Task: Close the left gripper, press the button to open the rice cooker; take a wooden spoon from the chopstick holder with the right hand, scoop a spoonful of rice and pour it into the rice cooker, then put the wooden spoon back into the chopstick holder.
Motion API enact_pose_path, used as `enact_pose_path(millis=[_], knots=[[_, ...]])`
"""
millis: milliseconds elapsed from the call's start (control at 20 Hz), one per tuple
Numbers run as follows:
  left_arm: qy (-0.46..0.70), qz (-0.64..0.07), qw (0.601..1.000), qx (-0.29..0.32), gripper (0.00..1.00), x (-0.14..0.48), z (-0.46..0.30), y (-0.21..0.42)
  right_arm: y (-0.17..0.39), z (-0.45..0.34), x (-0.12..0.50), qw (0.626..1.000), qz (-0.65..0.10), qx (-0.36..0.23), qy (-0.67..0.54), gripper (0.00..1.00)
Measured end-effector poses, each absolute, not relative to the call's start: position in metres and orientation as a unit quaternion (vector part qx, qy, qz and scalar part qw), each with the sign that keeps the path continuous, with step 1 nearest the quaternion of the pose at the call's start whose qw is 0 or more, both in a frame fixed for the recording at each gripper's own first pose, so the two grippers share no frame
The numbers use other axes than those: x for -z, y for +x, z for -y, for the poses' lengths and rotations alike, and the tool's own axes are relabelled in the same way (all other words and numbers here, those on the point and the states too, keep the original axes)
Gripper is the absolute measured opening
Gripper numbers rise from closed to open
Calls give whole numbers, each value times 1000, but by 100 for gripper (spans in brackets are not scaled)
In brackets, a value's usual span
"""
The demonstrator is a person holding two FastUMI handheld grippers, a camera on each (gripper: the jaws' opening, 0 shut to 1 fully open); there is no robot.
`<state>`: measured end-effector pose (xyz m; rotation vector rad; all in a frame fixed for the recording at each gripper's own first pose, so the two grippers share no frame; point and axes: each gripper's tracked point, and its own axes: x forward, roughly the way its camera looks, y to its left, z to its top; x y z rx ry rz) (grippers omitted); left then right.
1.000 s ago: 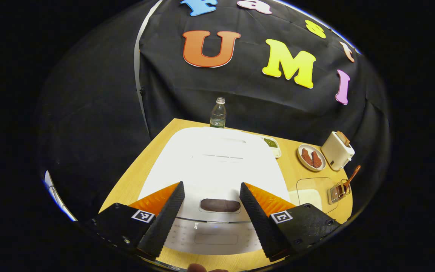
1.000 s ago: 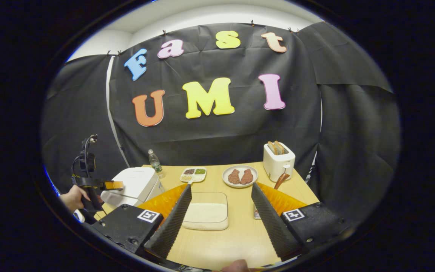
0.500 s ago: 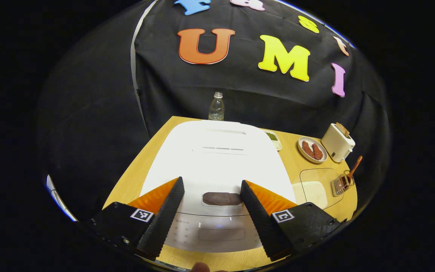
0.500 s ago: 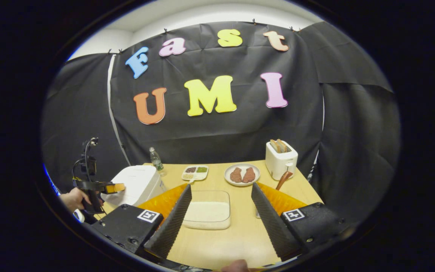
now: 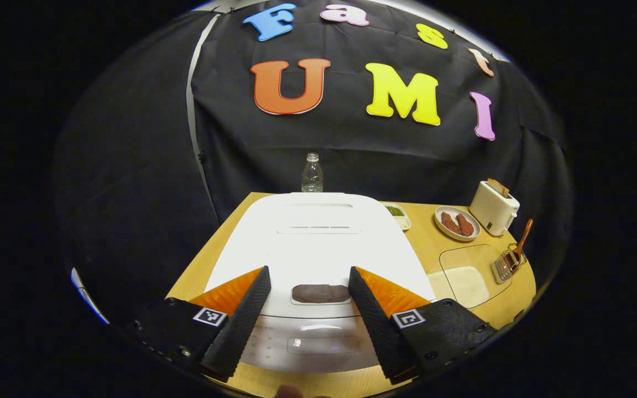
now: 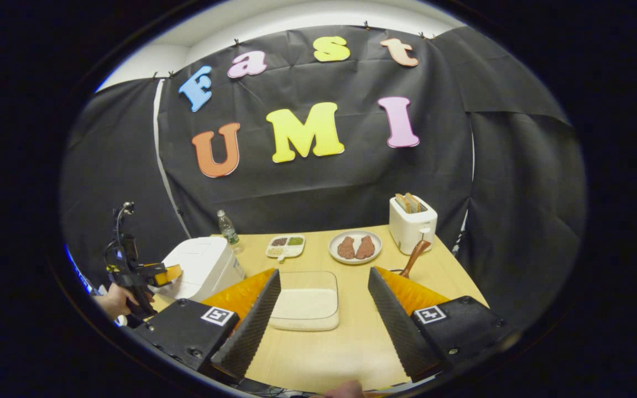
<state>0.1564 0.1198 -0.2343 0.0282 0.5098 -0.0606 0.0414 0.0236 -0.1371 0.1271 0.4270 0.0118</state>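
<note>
The left gripper [image 5: 307, 282], jaws apart, straddled the rice cooker [image 5: 318, 243] button [image 5: 320, 293]; pressed unclosed, it might miss.

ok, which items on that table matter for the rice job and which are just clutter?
Job:
rice cooker, lid shut
its button
wooden spoon
chopstick holder
glass dish of rice
left gripper, open
right gripper, open

Clutter:
water bottle
toaster
plate of meat
divided snack tray
</note>
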Motion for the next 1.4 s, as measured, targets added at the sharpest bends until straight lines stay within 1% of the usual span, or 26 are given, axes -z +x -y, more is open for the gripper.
enact_pose_path(millis=[50, 100, 300, 400, 500, 650, 700, 750, 800, 850, 900, 950, 1000, 1250, 1350, 1400], knots=[[7, -254, 967, 32, 93, 232, -118, 155, 42, -25, 136, 976, -210, -7, 60, 100], [3, -256, 966, 32, 95, 229, -118, 153, 42, -26, 135, 976, -209, -9, 58, 100], [0, -204, 979, 16, 95, 196, -127, 152, 45, -28, 133, 977, -204, -8, 58, 100], [-17, -171, 985, 11, 95, 162, -128, 147, 50, -29, 126, 978, -198, -6, 64, 100], [-23, -119, 992, 16, 95, 114, -126, 137, 57, -33, 113, 982, -179, -3, 61, 100], [-28, -45, 998, 26, 94, 43, -122, 111, 62, -47, 77, 991, -127, 0, 37, 100], [-27, -33, 999, 28, 94, 28, -121, 99, 60, -57, 64, 994, -109, -3, 29, 96], [-26, -22, 999, 31, 94, 14, -119, 86, 56, -66, 52, 995, -94, -8, 24, 100], [-23, -15, 999, 35, 94, 3, -118, 74, 51, -76, 41, 996, -81, -11, 21, 100], [-25, -9, 999, 39, 94, -5, -115, 63, 46, -84, 34, 997, -73, -12, 18, 96], [-30, -6, 999, 43, 94, -12, -110, 51, 38, -91, 28, 998, -67, -11, 17, 96], [-36, -4, 998, 49, 94, -15, -105, 39, 30, -97, 22, 998, -60, -7, 13, 100], [-41, -3, 998, 55, 94, -15, -99, 27, 22, -100, 18, 998, -56, -1, 9, 96], [-25, 15, 996, 87, 94, -24, -72, -15, -12, -107, 5, 999, -40, 7, 11, 96], [-26, 19, 996, 84, 94, -25, -64, -24, -21, -103, -3, 999, -32, 5, 11, 100], [-24, 21, 996, 79, 94, -26, -61, -26, -23, -100, -5, 1000, -28, 3, 10, 100]])
